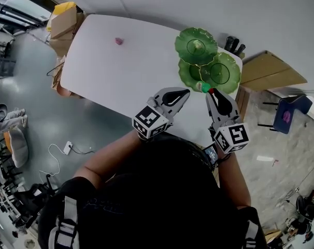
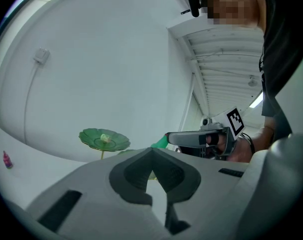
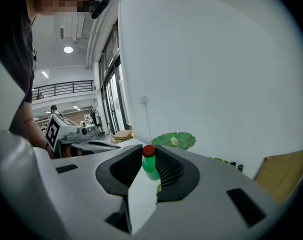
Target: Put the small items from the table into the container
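Right hand-held gripper point(image 3: 149, 156) pinches bottle point(image 3: 150, 167), seemingly; overhead unclear.

place: lab-like workshop hall | concrete floor point(image 1: 43, 102) | cardboard boxes point(image 1: 271, 69) | railed gallery point(image 3: 61, 87)

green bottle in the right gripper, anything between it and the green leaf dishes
Nothing visible. The small green plastic bottle with a red cap, clamped in the right gripper, is at the near rim of the green leaf-shaped tiered dish. The left gripper is off to the side, out of that path.
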`<act>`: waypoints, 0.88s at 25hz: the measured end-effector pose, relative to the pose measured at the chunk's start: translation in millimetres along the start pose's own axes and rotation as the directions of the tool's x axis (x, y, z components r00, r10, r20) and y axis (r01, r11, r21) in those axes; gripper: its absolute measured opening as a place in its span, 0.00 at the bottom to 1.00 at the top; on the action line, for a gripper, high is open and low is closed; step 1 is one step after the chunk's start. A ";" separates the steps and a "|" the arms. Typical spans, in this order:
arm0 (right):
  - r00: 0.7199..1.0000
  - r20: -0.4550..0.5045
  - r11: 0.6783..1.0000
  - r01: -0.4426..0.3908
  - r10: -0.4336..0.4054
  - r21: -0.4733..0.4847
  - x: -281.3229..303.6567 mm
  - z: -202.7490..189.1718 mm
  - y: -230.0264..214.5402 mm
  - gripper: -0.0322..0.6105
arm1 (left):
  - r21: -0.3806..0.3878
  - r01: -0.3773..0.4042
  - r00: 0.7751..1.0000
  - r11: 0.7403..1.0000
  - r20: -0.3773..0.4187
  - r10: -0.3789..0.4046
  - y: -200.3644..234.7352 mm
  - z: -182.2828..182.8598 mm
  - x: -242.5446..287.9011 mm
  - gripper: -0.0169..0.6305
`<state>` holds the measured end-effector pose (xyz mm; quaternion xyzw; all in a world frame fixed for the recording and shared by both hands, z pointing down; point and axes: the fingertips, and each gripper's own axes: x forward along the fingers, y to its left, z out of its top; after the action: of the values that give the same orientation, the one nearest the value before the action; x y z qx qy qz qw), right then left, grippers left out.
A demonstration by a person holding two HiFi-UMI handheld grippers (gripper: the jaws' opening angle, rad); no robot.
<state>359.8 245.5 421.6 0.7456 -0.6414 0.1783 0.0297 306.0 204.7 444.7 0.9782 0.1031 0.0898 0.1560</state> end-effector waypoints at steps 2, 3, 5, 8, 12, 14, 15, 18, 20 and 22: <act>1.000 0.004 1.000 0.002 -0.002 -0.001 8.8 7.2 -3.2 0.19 | 0.003 0.003 1.000 1.000 0.002 -0.003 9.7 5.4 3.5 0.03; 1.000 0.006 1.000 0.002 -0.002 -0.002 13.8 10.9 -5.2 0.19 | 0.004 0.004 1.000 1.000 0.004 -0.004 15.1 8.3 5.7 0.03; 1.000 0.011 1.000 0.003 -0.003 -0.007 24.5 18.6 -9.7 0.19 | 0.008 0.007 1.000 1.000 0.010 -0.007 26.7 14.7 10.6 0.03; 1.000 0.024 1.000 0.006 -0.005 -0.020 39.8 32.3 -17.6 0.19 | 0.015 0.015 1.000 1.000 0.012 -0.015 43.1 23.1 18.7 0.03; 0.999 0.034 0.999 0.021 -0.020 -0.039 61.6 46.6 -34.1 0.19 | 0.017 0.011 1.000 1.000 0.008 -0.012 69.3 31.2 29.7 0.03; 0.999 0.032 0.999 0.028 -0.027 -0.042 72.2 50.7 -41.0 0.19 | 0.015 0.006 1.000 1.000 0.011 -0.006 81.7 36.6 33.9 0.03; 0.999 0.029 0.999 0.030 -0.029 -0.043 76.8 51.8 -43.7 0.19 | 0.016 0.006 1.000 1.000 0.013 -0.006 86.6 39.1 36.1 0.03; 0.999 0.019 0.999 0.035 -0.034 -0.042 90.3 50.0 -50.7 0.19 | 0.018 0.009 1.000 1.000 0.012 -0.009 99.3 43.0 44.2 0.03; 0.999 0.007 0.999 0.034 -0.034 -0.037 98.5 45.7 -54.0 0.19 | 0.016 0.012 1.000 1.000 0.005 -0.012 105.3 42.2 48.8 0.03; 0.999 0.001 0.999 0.036 -0.036 -0.029 106.1 43.5 -56.7 0.19 | 0.014 0.014 1.000 1.000 -0.001 -0.014 110.5 42.3 52.2 0.03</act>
<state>436.5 143.2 423.6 0.7565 -0.6305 0.1685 0.0435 384.2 101.8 448.4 0.9785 0.1107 0.0883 0.1500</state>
